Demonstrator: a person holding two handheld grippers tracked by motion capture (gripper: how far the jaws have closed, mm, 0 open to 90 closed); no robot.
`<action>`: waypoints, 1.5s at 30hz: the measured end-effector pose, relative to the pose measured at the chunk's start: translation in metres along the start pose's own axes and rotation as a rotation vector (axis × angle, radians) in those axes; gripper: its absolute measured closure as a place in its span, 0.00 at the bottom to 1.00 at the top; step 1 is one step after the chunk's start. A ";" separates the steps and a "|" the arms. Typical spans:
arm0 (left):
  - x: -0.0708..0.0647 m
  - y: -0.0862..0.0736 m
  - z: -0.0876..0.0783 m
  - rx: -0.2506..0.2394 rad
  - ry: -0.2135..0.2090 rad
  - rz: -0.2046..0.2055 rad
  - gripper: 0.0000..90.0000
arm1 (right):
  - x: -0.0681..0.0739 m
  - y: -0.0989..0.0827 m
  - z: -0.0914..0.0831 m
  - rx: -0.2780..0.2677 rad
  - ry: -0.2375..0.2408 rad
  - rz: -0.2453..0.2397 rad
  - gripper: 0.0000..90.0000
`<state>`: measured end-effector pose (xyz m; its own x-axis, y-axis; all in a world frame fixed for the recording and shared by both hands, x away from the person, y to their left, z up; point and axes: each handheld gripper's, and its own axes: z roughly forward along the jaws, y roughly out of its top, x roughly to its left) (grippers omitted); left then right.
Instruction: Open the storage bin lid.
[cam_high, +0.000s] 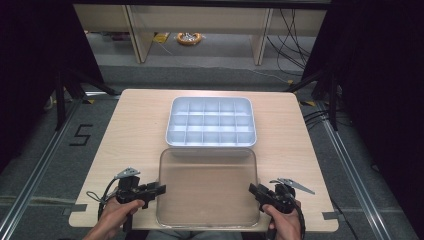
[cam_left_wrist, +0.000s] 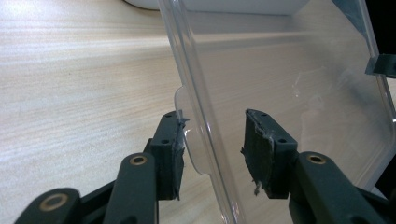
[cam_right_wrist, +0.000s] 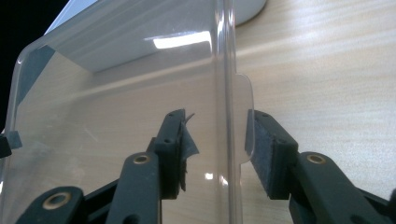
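- The clear lid lies on the tabletop, just before the white compartment tray.
- Left gripper and right gripper: jaws wide, astride the lid's side edges.
- The floor marking reads "5".

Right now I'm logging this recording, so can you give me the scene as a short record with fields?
surface: wooden table
far item: white tray with a grid of compartments, nothing visible in them
near item: clear lid, flat on the table in front of the tray
left gripper: open, jaws astride the lid's left rim at a small tab
right gripper: open, jaws astride the lid's right rim at its tab
hands: one on each gripper, at the table's near edge
lid status: not yet clamped
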<state>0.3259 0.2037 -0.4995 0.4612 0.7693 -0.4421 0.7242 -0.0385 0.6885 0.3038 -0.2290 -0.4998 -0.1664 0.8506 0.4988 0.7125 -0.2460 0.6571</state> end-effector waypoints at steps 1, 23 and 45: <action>0.000 0.000 0.000 0.000 0.000 0.000 0.63 | -0.005 0.000 0.002 -0.009 0.009 -0.054 0.65; 0.005 -0.001 0.013 0.050 0.034 -0.003 0.60 | -0.006 -0.002 0.010 0.039 -0.030 -0.030 0.63; -0.005 0.000 0.009 0.070 0.110 0.147 0.54 | 0.000 0.005 0.004 0.011 -0.068 -0.007 0.49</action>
<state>0.3281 0.1938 -0.5027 0.5087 0.8172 -0.2711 0.6887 -0.1973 0.6977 0.3102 -0.2285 -0.4992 -0.1251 0.8819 0.4546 0.7188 -0.2352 0.6542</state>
